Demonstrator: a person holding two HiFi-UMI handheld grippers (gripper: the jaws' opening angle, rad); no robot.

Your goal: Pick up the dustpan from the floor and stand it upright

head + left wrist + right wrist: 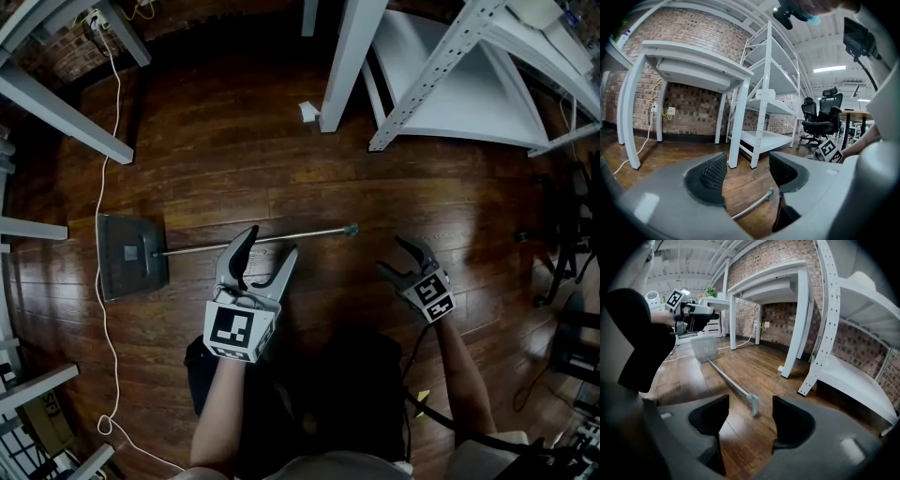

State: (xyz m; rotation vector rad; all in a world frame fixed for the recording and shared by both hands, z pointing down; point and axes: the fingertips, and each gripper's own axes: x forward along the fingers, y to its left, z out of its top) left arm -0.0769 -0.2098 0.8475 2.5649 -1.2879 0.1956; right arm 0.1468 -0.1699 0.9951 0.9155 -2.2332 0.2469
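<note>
Dark wooden floorboards carry the dustpan, which lies flat at the left of the head view just beside a white cable. Its long metal handle runs rightward from the pan, nearly level across the picture, with the tip toward mid-floor. The left gripper hovers above the handle's right half, jaws apart and clamping nothing. The right gripper, near the handle's tip, is likewise spread and empty. White shelving stands beyond.
</note>
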